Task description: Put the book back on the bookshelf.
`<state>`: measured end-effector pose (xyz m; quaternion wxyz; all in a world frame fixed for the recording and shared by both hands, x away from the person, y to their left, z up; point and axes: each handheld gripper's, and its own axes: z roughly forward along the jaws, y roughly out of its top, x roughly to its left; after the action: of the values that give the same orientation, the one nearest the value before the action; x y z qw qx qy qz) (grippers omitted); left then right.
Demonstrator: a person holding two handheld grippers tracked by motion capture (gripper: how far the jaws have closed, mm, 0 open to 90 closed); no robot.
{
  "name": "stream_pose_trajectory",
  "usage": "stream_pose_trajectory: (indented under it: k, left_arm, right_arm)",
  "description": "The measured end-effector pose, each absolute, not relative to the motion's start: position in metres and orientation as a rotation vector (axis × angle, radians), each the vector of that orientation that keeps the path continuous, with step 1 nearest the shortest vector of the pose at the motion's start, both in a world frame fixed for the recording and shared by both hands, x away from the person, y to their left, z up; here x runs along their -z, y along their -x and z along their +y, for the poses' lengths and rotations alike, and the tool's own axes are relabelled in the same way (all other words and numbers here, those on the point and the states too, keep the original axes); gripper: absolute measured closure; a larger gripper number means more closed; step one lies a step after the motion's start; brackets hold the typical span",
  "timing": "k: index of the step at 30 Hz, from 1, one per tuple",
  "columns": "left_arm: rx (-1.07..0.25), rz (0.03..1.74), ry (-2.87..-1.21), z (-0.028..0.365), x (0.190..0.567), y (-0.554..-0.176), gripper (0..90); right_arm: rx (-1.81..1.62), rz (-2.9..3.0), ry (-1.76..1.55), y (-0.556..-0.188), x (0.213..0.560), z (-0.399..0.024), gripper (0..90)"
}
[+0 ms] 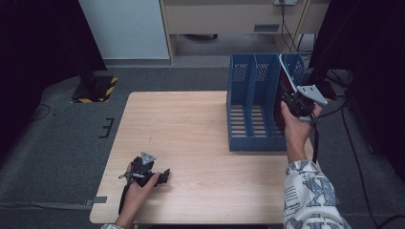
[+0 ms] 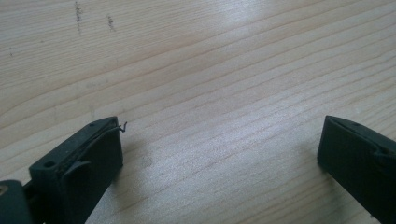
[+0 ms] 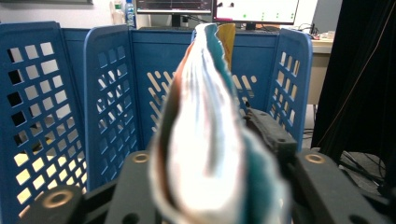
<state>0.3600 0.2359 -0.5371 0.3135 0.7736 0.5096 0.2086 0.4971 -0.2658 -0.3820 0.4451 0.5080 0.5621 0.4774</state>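
Observation:
A blue file rack (image 1: 252, 125) with upright dividers stands at the table's right side. My right gripper (image 1: 292, 99) is held at the rack's rightmost slot, with a thin book (image 1: 285, 78) standing on edge between its jaws. In the right gripper view the book (image 3: 205, 93) fans out wide between the jaws of the right gripper (image 3: 208, 158) and does not look squeezed; the rack (image 3: 107, 93) rises behind it. My left gripper (image 1: 164, 175) lies on the table near the front left. In its own view the left gripper (image 2: 219, 140) stands open over bare wood.
The wooden table (image 1: 181, 124) has free room across its left and middle. Behind the rack are a desk with monitors (image 3: 219, 7) and a dark curtain (image 3: 364, 70). Cables (image 1: 353, 143) lie on the floor to the right.

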Motion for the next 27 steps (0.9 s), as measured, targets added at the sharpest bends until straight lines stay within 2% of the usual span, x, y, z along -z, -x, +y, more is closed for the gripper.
stream_pose_trajectory:
  k: [3, 4, 5, 6, 10, 27]
  left_arm:
    - [-0.550, 1.344, -2.040, 0.236, 0.537, -0.360, 0.0]
    - [-0.550, 1.343, -2.040, 0.236, 0.537, -0.360, 0.0]
    - [-0.550, 1.343, -2.040, 0.236, 0.537, -0.360, 0.0]
    - [-0.550, 1.344, -2.040, 0.236, 0.537, -0.360, 0.0]
    - [-0.550, 1.344, -2.040, 0.236, 0.537, -0.360, 0.0]
    - [-0.550, 1.344, -2.040, 0.236, 0.537, -0.360, 0.0]
  right_arm:
    - [-1.177, 1.382, -1.260, -0.496, 0.381, -0.268, 48.6]
    - [-1.181, 1.384, -1.262, -0.495, 0.380, -0.268, 43.9]
    - [-1.181, 1.384, -1.262, -0.495, 0.380, -0.268, 43.9]
    - [-1.190, 1.390, -1.267, -0.495, 0.379, -0.268, 39.3]
    - [-1.191, 1.401, -1.265, -0.493, 0.378, -0.266, 34.5]
    - [-1.230, 1.416, -1.278, -0.484, 0.379, -0.265, 29.2]
